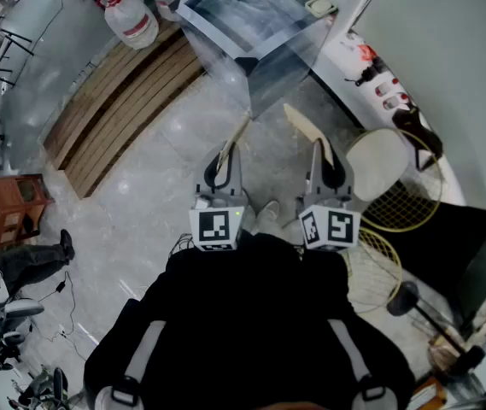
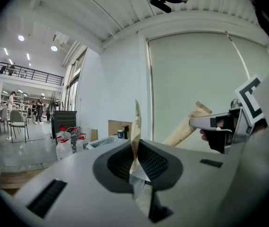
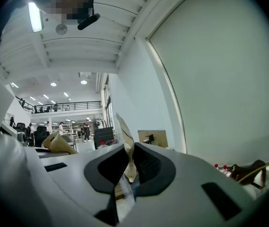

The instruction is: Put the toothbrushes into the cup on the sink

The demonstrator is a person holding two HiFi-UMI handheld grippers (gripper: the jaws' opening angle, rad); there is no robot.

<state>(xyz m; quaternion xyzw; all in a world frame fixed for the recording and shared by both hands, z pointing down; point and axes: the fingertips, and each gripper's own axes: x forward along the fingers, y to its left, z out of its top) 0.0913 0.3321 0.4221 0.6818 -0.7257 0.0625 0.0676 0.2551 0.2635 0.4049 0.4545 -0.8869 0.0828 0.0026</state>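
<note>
Toothbrushes: two, each in a tan paper sleeve. The left toothbrush (image 2: pixel 135 126) rises out of the left gripper (image 2: pixel 135 169), and the right toothbrush (image 3: pixel 125 143) out of the right gripper (image 3: pixel 126 171).
Grip: both pairs of fingers (image 2: pixel 117 163) are clamped on the lower end of a sleeve. Most of each length pokes out past the fingertips (the right sleeve looks creased where it is pinched).
Position: both are carried in the air in front of the person's chest, side by side and apart, angled forward from the fingers.
Handling: probably very light, with a stiff handle under soft, smooth paper, so a brush could slide or pivot in the pinch. The low hold on the handle end looks right, because it leaves the free length to go into the cup first.
Cup and sink: neither shows in any view.
Below the fingers: pale polished stone floor (image 1: pixel 140 195).
Ahead of the fingers: a clear box-like case (image 1: pixel 243 15). Beyond the left fingers is a slatted wooden platform (image 1: pixel 114 101) with water jugs (image 1: pixel 130 15) at its far end.
Beside the right fingers: a white bench (image 1: pixel 342 49) along the wall carries small red-capped items, with rackets (image 1: pixel 406 202) resting nearer.
Room: a big open hall with ceiling lights, a balcony rail, and people at desks far off beyond the left fingers.
</note>
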